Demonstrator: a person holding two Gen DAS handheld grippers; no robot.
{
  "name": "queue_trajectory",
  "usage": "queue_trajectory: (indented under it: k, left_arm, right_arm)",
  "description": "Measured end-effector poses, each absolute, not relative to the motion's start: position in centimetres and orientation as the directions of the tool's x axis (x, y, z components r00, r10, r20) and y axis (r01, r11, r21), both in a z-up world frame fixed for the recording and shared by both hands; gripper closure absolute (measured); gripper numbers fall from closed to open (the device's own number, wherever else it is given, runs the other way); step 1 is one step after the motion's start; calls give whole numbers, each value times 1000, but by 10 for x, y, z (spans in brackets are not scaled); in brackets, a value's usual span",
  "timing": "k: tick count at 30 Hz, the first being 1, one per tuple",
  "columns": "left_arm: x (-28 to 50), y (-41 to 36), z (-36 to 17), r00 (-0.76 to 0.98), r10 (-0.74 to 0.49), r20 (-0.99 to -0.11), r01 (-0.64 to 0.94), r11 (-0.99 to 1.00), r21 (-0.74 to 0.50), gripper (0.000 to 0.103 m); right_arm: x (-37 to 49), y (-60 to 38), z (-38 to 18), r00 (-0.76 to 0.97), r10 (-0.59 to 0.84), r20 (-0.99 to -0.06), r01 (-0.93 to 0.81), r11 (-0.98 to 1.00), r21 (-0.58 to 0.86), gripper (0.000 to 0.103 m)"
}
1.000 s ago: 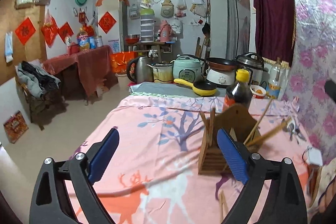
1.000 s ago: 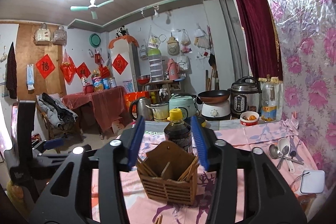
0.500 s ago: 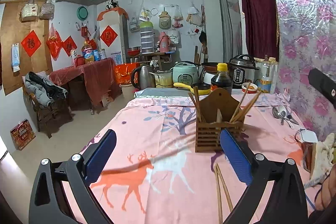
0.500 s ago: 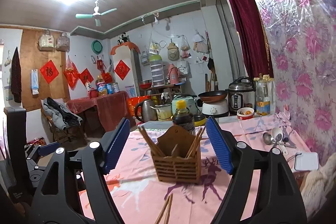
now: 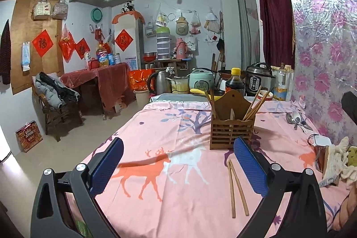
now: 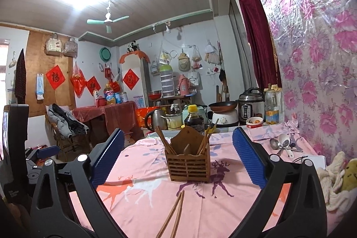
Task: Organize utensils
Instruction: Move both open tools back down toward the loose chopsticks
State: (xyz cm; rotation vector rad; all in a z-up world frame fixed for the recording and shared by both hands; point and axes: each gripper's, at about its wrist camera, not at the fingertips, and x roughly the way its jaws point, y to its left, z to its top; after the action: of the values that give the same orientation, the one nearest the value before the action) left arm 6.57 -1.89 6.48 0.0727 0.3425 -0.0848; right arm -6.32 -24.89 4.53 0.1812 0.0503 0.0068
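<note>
We are between pickups: both the left gripper (image 5: 178,167) and right gripper (image 6: 177,156), its jaws just opened, gape wide and empty; next, grasp the loose chopsticks (image 6: 173,215) at lower centre, before the holder (image 6: 188,162)

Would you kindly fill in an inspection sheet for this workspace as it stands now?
Surface: table under a pink deer-print cloth.
Job's things: slatted wooden utensil holder upright, chopsticks standing in it; loose pair of wooden chopsticks lying flat on the cloth nearer the cameras; metal and white spoons beside the floral wall.
Clutter: dark sauce bottle with yellow cap, cream knitted cloth, cookers and kettle at the far end.
Tools: left tool open, empty; right tool open, its jaws have just been opening, nothing between them.
Cables: thin dark cord by a white box.
Surroundings: ceiling fan, red decorations.
</note>
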Motion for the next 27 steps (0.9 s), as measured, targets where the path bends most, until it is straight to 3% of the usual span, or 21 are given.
queue_trajectory:
  k: [7, 14, 21, 27]
  left_arm:
    - [60, -5, 35, 907, -49, -417, 76, 996, 47, 6]
    - [76, 19, -12, 850, 3, -526, 20, 999, 38, 6]
    - [91, 16, -58, 777, -31, -629, 55, 998, 20, 6]
    - [99, -13, -84, 725, -107, -680, 167, 986, 22, 6]
  right_arm:
    - [-76, -244, 19, 993, 19, -116, -1, 988, 151, 7]
    - [-66, -255, -26, 968, -16, -252, 55, 987, 149, 7]
    - [-49, -257, -74, 923, -20, -384, 76, 988, 133, 7]
    - [-40, -278, -91, 905, -38, -424, 127, 974, 185, 7]
